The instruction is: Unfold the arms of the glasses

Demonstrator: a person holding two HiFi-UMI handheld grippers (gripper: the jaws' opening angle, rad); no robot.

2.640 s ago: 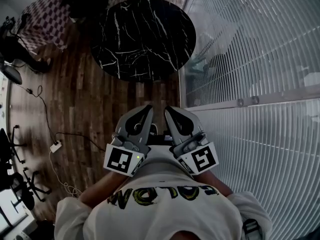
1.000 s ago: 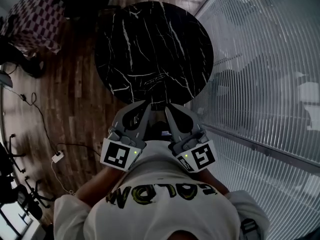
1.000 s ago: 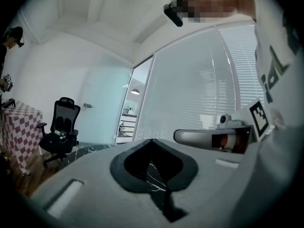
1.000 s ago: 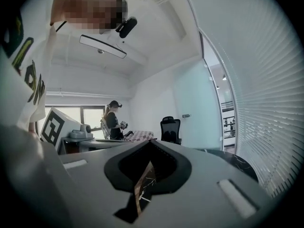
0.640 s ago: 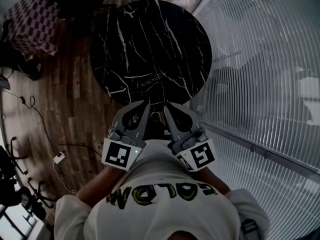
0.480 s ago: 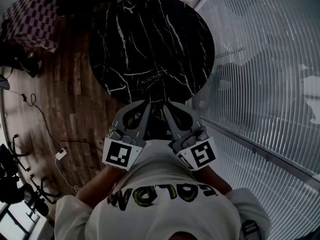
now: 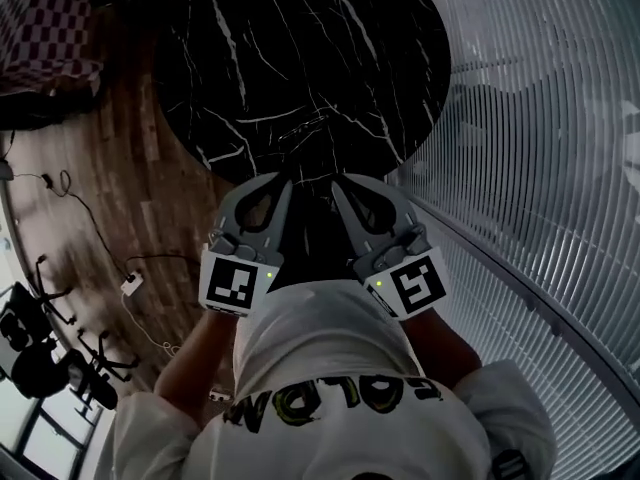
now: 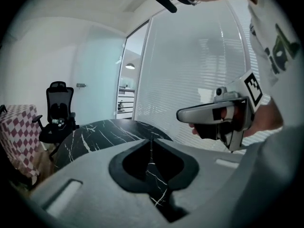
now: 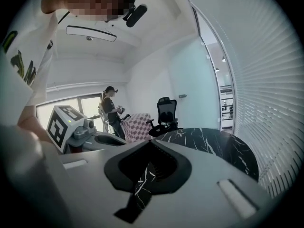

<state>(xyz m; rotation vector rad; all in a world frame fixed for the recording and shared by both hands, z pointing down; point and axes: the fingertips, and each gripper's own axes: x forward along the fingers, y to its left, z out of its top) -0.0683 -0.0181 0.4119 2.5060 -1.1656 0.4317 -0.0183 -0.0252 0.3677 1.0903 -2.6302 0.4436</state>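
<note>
Right, both hands are hanging just short of the near rim of the round black marble desk (image 7: 300, 58), and the trouble is plain: that dark, white-veined top is swallowing the glasses. I am not managing to pick them out in any view; a thin pale streak close to the near rim may be them, or may be one more vein. Neither pair of tongs is carrying them. The left tongs (image 7: 284, 181) are clenched tip to tip on nothing, and the right tongs (image 7: 336, 184) are doing the same, the two sitting side by side with tips near each other. By my reading, both will be needing to spread before any arm can be caught. A blind reach could be shoving the frame across the slick stone or off the edge, and pinching a lens instead of a temple could be smearing or straining it.

Now the room, biggest first. A slatted glass wall (image 7: 540, 118) is curving along the right, just beside the desk. Wooden plank flooring (image 7: 110, 188) is running under everything. A table under a checked cloth (image 7: 50, 18) is standing beyond the desk at the left, with a black office chair (image 8: 57, 108) near it. A person (image 9: 110, 110) is standing far off by the window. A small power strip (image 7: 132, 283) is lying on the floor, its cable trailing away.
</note>
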